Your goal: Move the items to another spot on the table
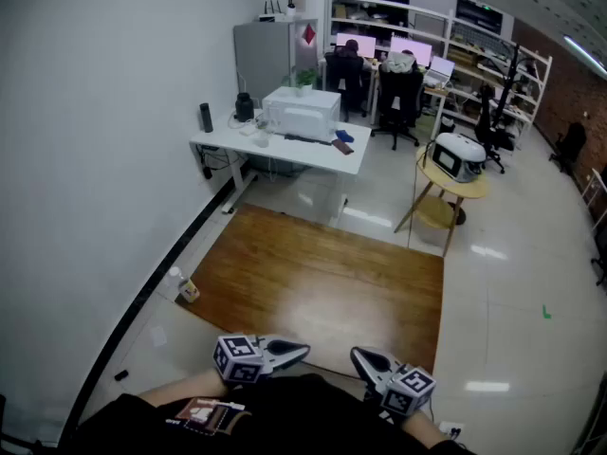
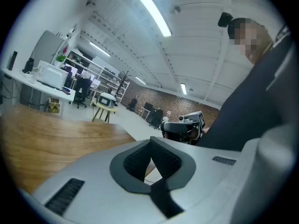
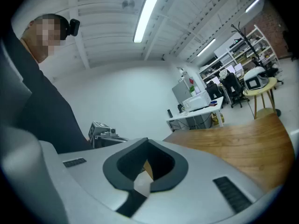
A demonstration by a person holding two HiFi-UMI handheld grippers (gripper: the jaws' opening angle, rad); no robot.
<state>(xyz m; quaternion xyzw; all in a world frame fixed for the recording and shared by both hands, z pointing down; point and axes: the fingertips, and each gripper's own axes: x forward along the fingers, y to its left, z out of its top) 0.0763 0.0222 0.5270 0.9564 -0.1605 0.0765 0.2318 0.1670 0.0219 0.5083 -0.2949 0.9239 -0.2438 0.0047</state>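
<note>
A brown wooden table (image 1: pixel 313 273) lies ahead of me, and I see no loose items on its top in any view. Both grippers hang low near my body at the table's near edge, tips facing each other. My left gripper (image 1: pixel 302 352) has its jaws together with nothing between them (image 2: pixel 152 161). My right gripper (image 1: pixel 357 354) is also shut and holds nothing (image 3: pixel 147 166). Each gripper view shows the other gripper's marker cube, the right one (image 2: pixel 187 125) and the left one (image 3: pixel 103 132), and the person's dark sleeve behind it.
A white desk (image 1: pixel 327 152) with a printer stands beyond the table by the left wall. A round yellow side table (image 1: pixel 469 190) carries a white appliance at the right. A small bottle (image 1: pixel 186 288) stands on the floor at the table's left. People sit at monitors at the back.
</note>
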